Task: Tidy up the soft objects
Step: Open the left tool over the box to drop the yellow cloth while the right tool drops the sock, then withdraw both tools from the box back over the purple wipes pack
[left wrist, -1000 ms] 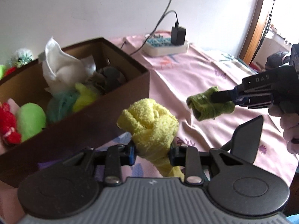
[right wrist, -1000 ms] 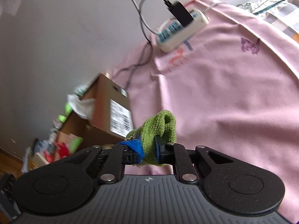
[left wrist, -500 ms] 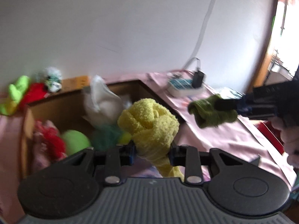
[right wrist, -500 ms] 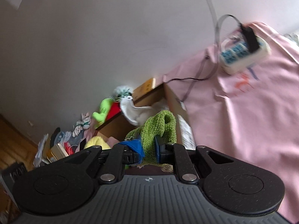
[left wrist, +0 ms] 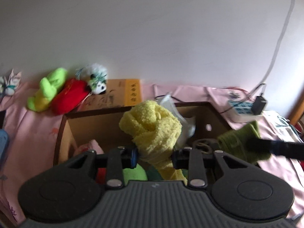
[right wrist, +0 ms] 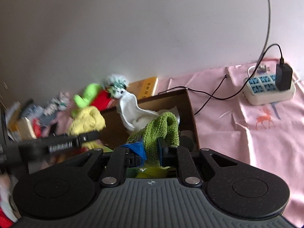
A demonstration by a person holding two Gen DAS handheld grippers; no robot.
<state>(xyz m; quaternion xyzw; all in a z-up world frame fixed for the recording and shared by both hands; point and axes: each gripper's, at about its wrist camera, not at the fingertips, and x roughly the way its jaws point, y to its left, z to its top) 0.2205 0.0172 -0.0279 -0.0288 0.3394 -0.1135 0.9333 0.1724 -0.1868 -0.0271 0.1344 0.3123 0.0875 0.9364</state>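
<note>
Pink cloth [right wrist: 266, 146] covered the bed, with a plain wall behind. Brown box [left wrist: 190, 108] lay directly below both grippers — left gripper [left wrist: 154, 154] over its middle, jaws pinching the yellow towel [left wrist: 152, 129]; right gripper [right wrist: 152, 152] by the right-hand wall, jaws pinching the green cloth [right wrist: 161, 131]. Both pointed forward and downward, bundles hanging clear of the contents.
</note>
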